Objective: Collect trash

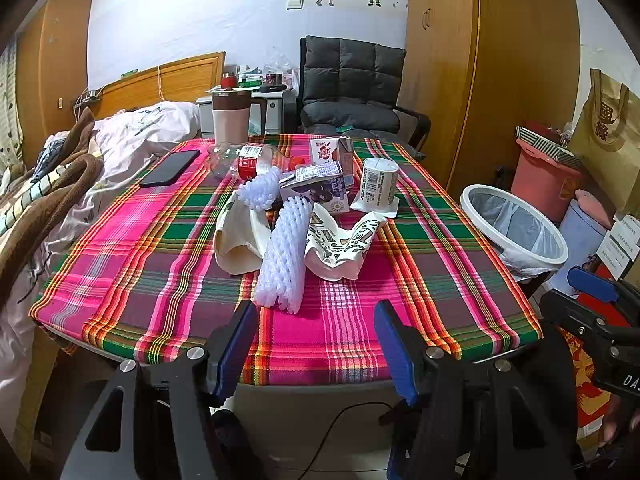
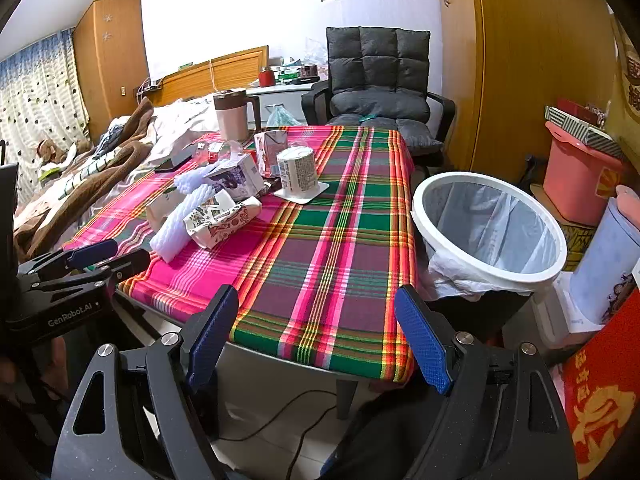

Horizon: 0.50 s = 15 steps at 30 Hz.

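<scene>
1. Fingers of the left gripper (image 1: 316,344) stand apart with nothing between them, poised over the near edge of the bench (image 1: 160,280); the closest piece of trash, a white foam fruit net (image 1: 284,256), lies just beyond their tips and is not touched.
2. Fingers of the right gripper (image 2: 320,340) are spread as wide as they go, also empty, hanging off the near right corner of the plaid-covered bench, with the bin (image 2: 490,224) just to their right.
3. Nothing looks collected yet. The white-rimmed bin, lined with a pale bag, stands on the floor just beside the bench's right edge, and what shows of its inside appears empty.
4. All the trash sits in one cluster mid-bench: the long foam net, a second foam net (image 1: 260,190) behind it, a cream paper bag (image 1: 240,240) on the left, and a crumpled printed paper wrapper (image 1: 344,244) on the right.
5. Farther back lie a purple drink carton (image 1: 320,190) on its side, a red-and-white carton (image 1: 330,151) standing, an upturned yoghurt-style cup (image 1: 379,184) on its peeled lid, and a clear plastic bottle (image 1: 248,158) with a red label, tipped over.
6. A black phone (image 1: 170,168) and a brown-lidded jug (image 1: 231,116) at the far left are probably not trash and should stay.
7. By my judgement the job is at its very start: every piece has yet to be picked up and dropped in the bin.
</scene>
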Each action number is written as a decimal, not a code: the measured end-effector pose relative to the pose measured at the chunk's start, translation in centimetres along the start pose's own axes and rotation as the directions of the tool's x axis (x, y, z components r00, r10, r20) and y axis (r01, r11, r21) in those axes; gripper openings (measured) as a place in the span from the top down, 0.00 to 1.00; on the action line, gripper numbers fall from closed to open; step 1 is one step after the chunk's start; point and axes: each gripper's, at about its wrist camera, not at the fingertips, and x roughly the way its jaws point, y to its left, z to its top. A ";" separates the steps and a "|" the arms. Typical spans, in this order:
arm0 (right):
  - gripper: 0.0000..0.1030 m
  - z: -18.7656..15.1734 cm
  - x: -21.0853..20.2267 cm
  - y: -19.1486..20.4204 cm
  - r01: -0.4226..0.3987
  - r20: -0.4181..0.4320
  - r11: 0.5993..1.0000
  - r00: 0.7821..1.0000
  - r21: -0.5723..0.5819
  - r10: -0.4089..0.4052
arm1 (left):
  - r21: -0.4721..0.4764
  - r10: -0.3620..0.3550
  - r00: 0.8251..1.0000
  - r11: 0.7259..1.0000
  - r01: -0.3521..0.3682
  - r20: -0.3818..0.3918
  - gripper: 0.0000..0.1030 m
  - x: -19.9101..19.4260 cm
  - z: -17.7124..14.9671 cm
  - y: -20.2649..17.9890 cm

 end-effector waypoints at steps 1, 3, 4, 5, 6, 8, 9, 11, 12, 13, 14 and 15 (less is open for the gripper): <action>0.21 0.1 0.0 0.0 -0.001 0.000 1.000 1.000 0.000 0.001 | 0.001 0.000 1.000 1.000 0.000 0.000 0.42 0.0 0.0 0.0; 0.21 0.0 0.0 0.0 0.002 -0.001 1.000 1.000 -0.001 -0.002 | 0.000 -0.001 1.000 1.000 0.001 -0.001 0.42 0.0 0.0 0.0; 0.21 0.0 0.0 0.0 0.002 -0.001 1.000 1.000 -0.001 -0.002 | -0.001 -0.002 1.000 1.000 0.002 -0.002 0.42 0.0 0.0 0.1; 0.21 0.1 0.0 0.0 0.002 0.000 1.000 1.000 -0.002 -0.002 | -0.001 -0.002 1.000 1.000 0.002 -0.002 0.42 -0.1 0.0 0.1; 0.21 0.0 0.0 0.0 0.002 0.000 1.000 1.000 -0.002 -0.002 | 0.000 -0.002 1.000 1.000 0.002 -0.002 0.42 -0.1 0.0 0.1; 0.21 0.0 0.1 0.0 0.002 0.000 1.000 1.000 -0.002 -0.002 | -0.002 -0.002 1.000 1.000 0.002 -0.001 0.42 -0.1 0.0 0.1; 0.21 0.0 0.1 0.0 0.002 0.000 1.000 1.000 -0.001 -0.002 | -0.002 -0.002 1.000 1.000 0.002 -0.002 0.42 -0.1 0.0 0.1; 0.21 0.0 0.1 0.0 0.002 0.000 1.000 1.000 -0.003 -0.002 | -0.001 -0.003 1.000 1.000 0.003 -0.002 0.42 -0.1 0.0 0.1; 0.21 0.1 0.1 0.1 0.002 -0.001 1.000 1.000 -0.002 -0.002 | -0.002 -0.003 1.000 1.000 0.002 -0.003 0.42 -0.1 0.0 0.1; 0.21 0.0 0.1 0.1 0.004 0.001 1.000 1.000 -0.004 -0.004 | -0.001 -0.001 1.000 1.000 0.001 -0.002 0.42 -0.1 0.0 0.1; 0.21 0.0 0.1 0.1 0.003 0.001 1.000 1.000 -0.004 -0.003 | -0.002 -0.002 1.000 1.000 0.002 -0.002 0.42 -0.1 0.0 0.1; 0.21 0.0 0.1 0.1 0.003 0.001 1.000 1.000 -0.003 -0.003 | -0.002 -0.002 1.000 1.000 0.002 -0.002 0.42 -0.1 0.0 0.1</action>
